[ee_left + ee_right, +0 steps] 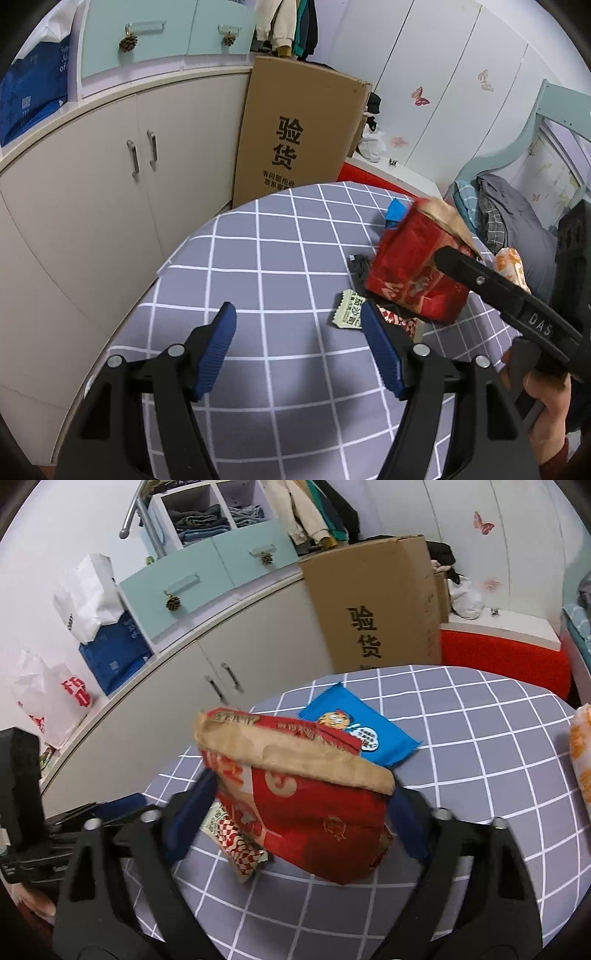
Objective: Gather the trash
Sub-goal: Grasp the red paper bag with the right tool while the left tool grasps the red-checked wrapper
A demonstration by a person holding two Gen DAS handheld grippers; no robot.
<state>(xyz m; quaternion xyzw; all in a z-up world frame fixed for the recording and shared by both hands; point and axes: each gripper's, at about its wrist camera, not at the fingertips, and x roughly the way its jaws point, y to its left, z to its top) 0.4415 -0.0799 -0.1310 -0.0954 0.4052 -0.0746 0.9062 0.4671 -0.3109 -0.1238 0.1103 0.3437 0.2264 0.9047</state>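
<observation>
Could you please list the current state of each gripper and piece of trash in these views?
left gripper: open, empty, above the table.
right gripper: shut on the red bag.
red bag: held, top crumpled.
blue wrapper: flat on the checked tablecloth.
pale green wrapper: lying on the cloth.
red-and-white wrapper: lying partly beneath the bag.

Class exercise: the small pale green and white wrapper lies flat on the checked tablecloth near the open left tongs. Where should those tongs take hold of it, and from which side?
Probably the serrated near-left end of the pale wrapper, approached from the left tongs' side. That end lies free on the cloth; its far end tucks under the red bag held in the right tongs.
</observation>
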